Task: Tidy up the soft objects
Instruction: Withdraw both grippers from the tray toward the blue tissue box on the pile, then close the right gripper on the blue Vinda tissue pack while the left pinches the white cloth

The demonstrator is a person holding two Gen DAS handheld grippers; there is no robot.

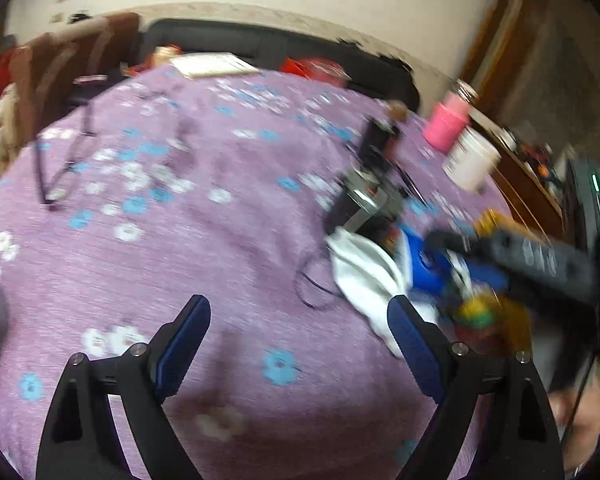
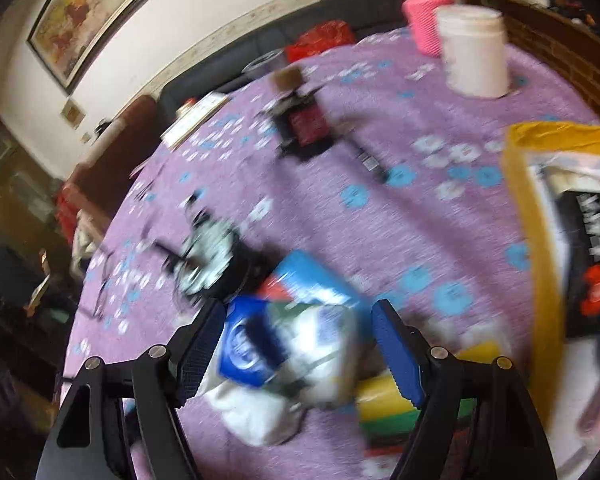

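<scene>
Purple cloth (image 1: 228,264) with blue and white flowers, spread over the whole table. Near the right-hand side, a loose heap of the soft things: a white rag (image 2: 252,412), a blue-and-white packet (image 2: 260,344) lying partly on it, and a yellow-and-green roll (image 2: 384,404) just beside. Heaped rather than sorted, so probably little of the tidying done yet.

Right gripper (image 2: 300,312) poised over that heap, fingers (image 2: 204,336) spread wide to either side of the packet. Cannot tell, through the blur, whether either pad touches it; nothing clamped. Looks lined up that way to take the packet across its narrow side, likely the first piece to lift.

Left gripper (image 1: 296,308) low over bare cloth, fingers (image 1: 184,340) also wide and empty, with the rag's edge just past its right finger. Placed close, perhaps to pin or catch the rag if it drags along with the packet.

Yellow box (image 2: 524,240) open at the right, near the heap, with printed things inside: a likely place for the soft things, though only a guess. White jar (image 2: 474,52), pink bottle (image 2: 422,16) and glasses (image 1: 60,168) well apart, out of the way.
</scene>
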